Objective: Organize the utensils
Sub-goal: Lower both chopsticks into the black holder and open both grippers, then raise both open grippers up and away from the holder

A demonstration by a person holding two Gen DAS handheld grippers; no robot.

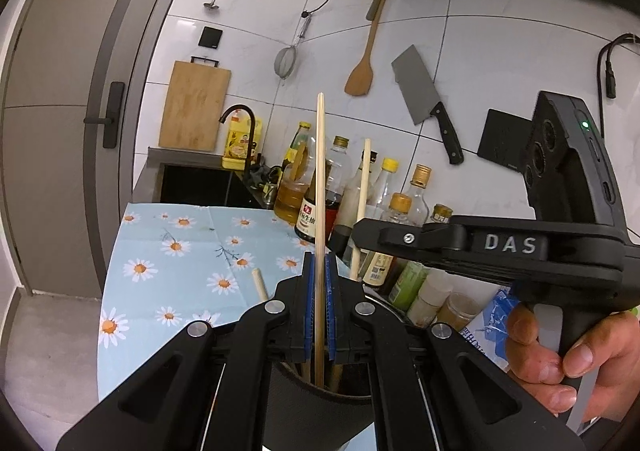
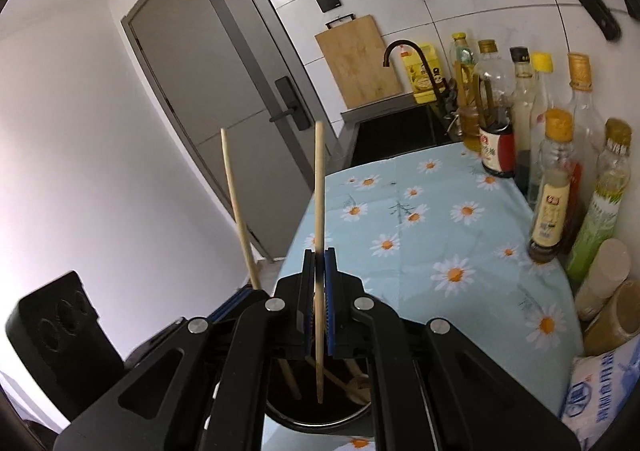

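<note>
My left gripper (image 1: pixel 319 263) is shut on a pale wooden chopstick (image 1: pixel 320 179) that stands upright, its lower end inside a dark round utensil holder (image 1: pixel 320 407) just below the fingers. My right gripper (image 2: pixel 319 259) is shut on another wooden chopstick (image 2: pixel 319 187), also upright, its tip down in the same holder (image 2: pixel 316 411). The holder has wooden spoons (image 2: pixel 352 383) in it. The right gripper (image 1: pixel 360 229) shows in the left wrist view with its chopstick (image 1: pixel 362 199). The left chopstick (image 2: pixel 238 203) shows in the right wrist view.
A daisy-print blue cloth (image 2: pixel 440 235) covers the counter. Several sauce and oil bottles (image 2: pixel 556 187) line the wall side. A sink with a dark tap (image 2: pixel 404 51), a cutting board (image 2: pixel 356 59), a cleaver (image 1: pixel 424 99) and a wooden spatula (image 1: pixel 362 71) are further back.
</note>
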